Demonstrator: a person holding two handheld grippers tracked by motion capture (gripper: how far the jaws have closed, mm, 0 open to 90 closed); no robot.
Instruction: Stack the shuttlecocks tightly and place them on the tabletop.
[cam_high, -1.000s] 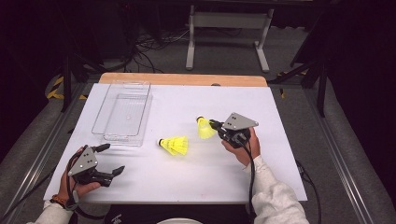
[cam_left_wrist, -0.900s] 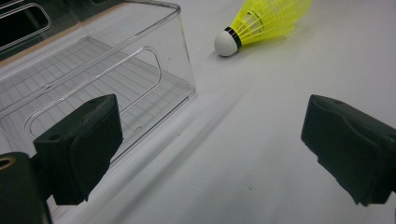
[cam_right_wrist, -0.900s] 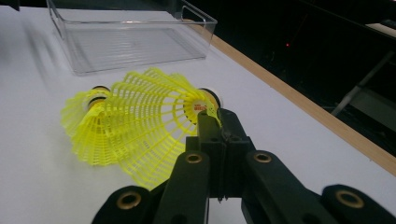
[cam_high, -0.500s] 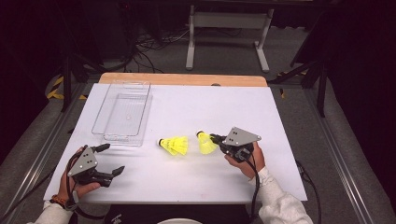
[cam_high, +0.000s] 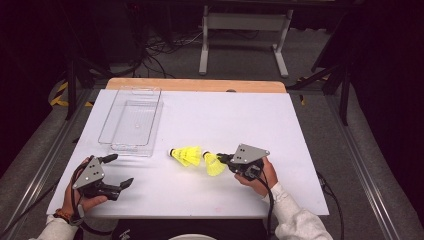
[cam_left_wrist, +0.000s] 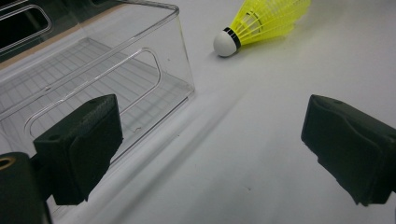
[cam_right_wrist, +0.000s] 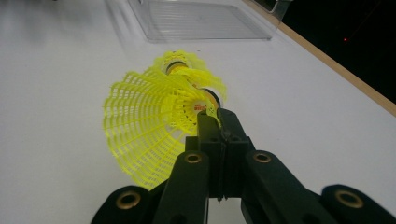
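Two yellow shuttlecocks are on the white table. One shuttlecock (cam_high: 185, 154) (cam_left_wrist: 261, 23) lies on its side in the middle, cork pointing left. My right gripper (cam_high: 227, 160) (cam_right_wrist: 217, 116) is shut on the skirt rim of the second shuttlecock (cam_high: 214, 164) (cam_right_wrist: 149, 121), holding it low over the table just right of the lying one (cam_right_wrist: 184, 63). Whether the held one touches the table I cannot tell. My left gripper (cam_high: 121, 170) (cam_left_wrist: 210, 154) rests open at the near left, nothing between its jaws.
A clear plastic box (cam_high: 107, 125) (cam_left_wrist: 177, 56) stands empty at the left, just beyond my left gripper. A wooden strip (cam_high: 200, 85) runs along the table's far edge. The table's near edge (cam_high: 190, 215) is close to both hands.
My right gripper has carried its shuttlecock toward the near edge and lower, ending beside the lying shuttlecock. The left gripper has stayed put.
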